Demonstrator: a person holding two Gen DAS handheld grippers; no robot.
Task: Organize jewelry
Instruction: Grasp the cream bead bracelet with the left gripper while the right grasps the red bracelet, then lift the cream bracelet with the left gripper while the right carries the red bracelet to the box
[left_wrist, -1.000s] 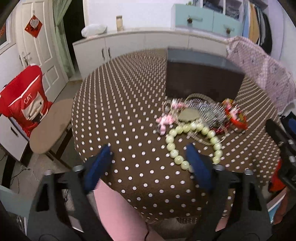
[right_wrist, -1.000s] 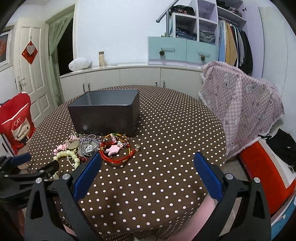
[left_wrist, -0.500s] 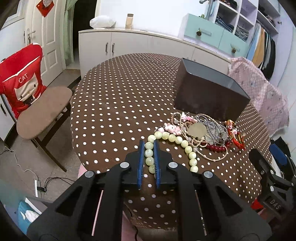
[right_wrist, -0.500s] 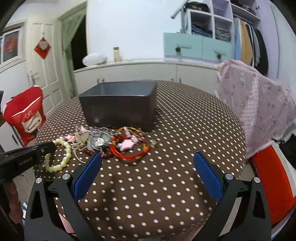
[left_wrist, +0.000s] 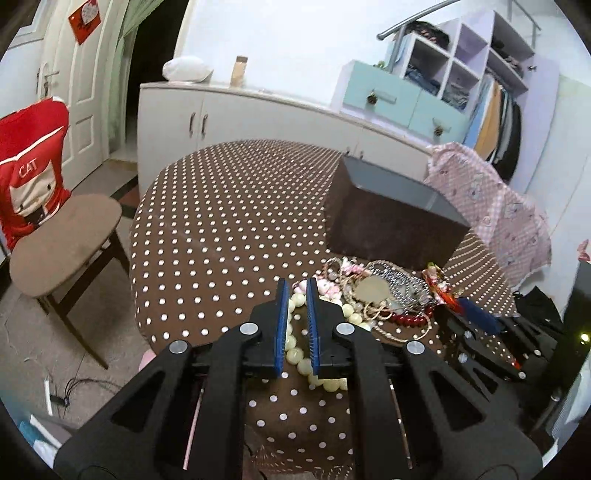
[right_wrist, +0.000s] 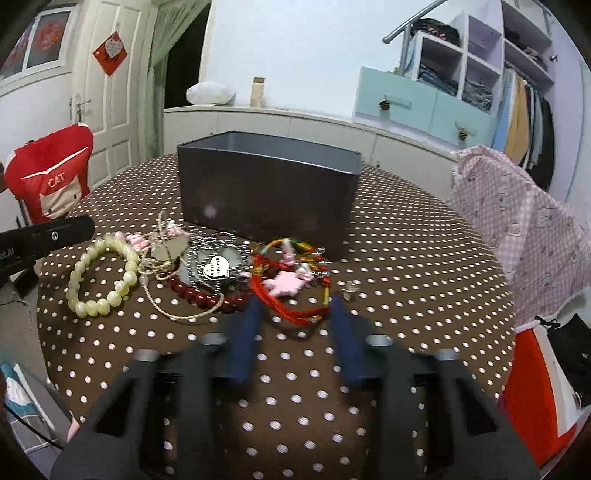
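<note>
On the dotted surface (right_wrist: 406, 258), the pale green bead bracelet (right_wrist: 99, 273) lies flat at the left end of the jewelry heap; the left gripper (left_wrist: 295, 295) has its jaws pinched on that one bracelet's strand. Right of it lie one dark red bead string (right_wrist: 199, 295) and one heart pendant (right_wrist: 217, 266), before the single dark box (right_wrist: 269, 199). The right gripper (right_wrist: 295, 310), blurred, has jaws just closing, apart around the red cord bracelet (right_wrist: 284, 306).

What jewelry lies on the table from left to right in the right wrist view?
Pale bead bracelet → heart pendant → red cord bracelet with pink charm → small loose charm. The tangled cords and dark red beads overlap the middle, so they are left out.
</note>
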